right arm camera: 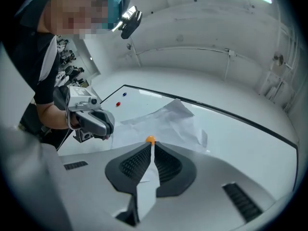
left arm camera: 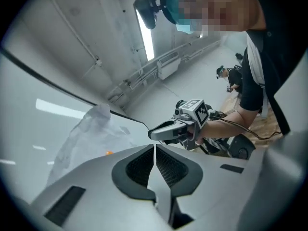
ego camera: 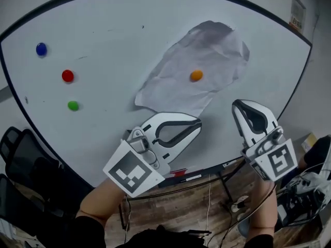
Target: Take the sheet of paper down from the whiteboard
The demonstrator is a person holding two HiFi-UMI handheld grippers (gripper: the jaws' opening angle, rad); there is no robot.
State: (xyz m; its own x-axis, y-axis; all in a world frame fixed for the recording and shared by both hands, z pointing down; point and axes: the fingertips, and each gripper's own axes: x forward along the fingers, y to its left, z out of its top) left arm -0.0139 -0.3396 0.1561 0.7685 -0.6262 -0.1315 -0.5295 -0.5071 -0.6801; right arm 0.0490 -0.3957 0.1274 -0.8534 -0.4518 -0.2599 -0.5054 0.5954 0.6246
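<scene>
A large white whiteboard with a dark frame fills the head view, standing upright in front of the person. A crumpled white sheet of paper hangs on its right half, tilted, with its edges curling off the surface. It stays up only because a single small round orange magnet pins it near the middle.

Two grey handheld tools are raised toward the board, below the sheet. The left gripper points right, its tip just under the paper's lower edge. The right gripper points upward just off the sheet's lower right side. Each gripper's own view shows its fingers closed tip to tip, with nothing between them. Neither touches the paper or the magnet. They seem placed this way so that one can free the magnet and the other can catch the sheet.

Three spare round magnets, blue, red and green, sit well apart on the board's left, holding nothing.
</scene>
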